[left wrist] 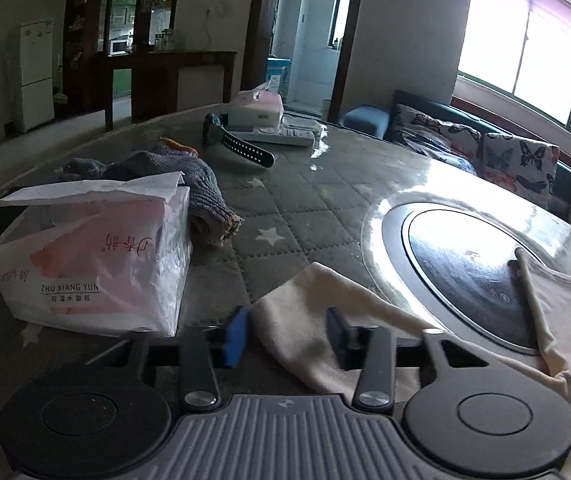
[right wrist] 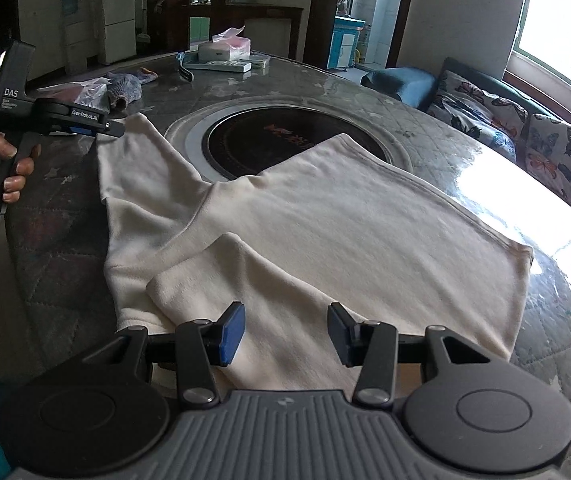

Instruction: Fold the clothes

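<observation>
A cream long-sleeved top (right wrist: pixel 325 232) lies spread flat on the round table, partly over the dark cooker plate. One sleeve is folded across its body near me. My right gripper (right wrist: pixel 287 334) is open, low over that folded sleeve, with cloth showing between the blue pads. The other sleeve's cuff (left wrist: pixel 305 312) reaches toward the table's left side. My left gripper (left wrist: pixel 285 334) is open around that cuff, with its edge lying between the fingers. In the right wrist view the left gripper (right wrist: pixel 101 128) is at the cuff end, held by a hand (right wrist: pixel 1 160).
A white tissue pack (left wrist: pixel 93 256) stands just left of the left gripper. Grey knitted cloth (left wrist: pixel 173 176), a black strap (left wrist: pixel 245 148), a remote and a pink tissue box (left wrist: pixel 257 108) lie farther back. The inset cooker plate (right wrist: pixel 293 136) is mid-table. A sofa with butterfly cushions (right wrist: pixel 525 128) runs along the right.
</observation>
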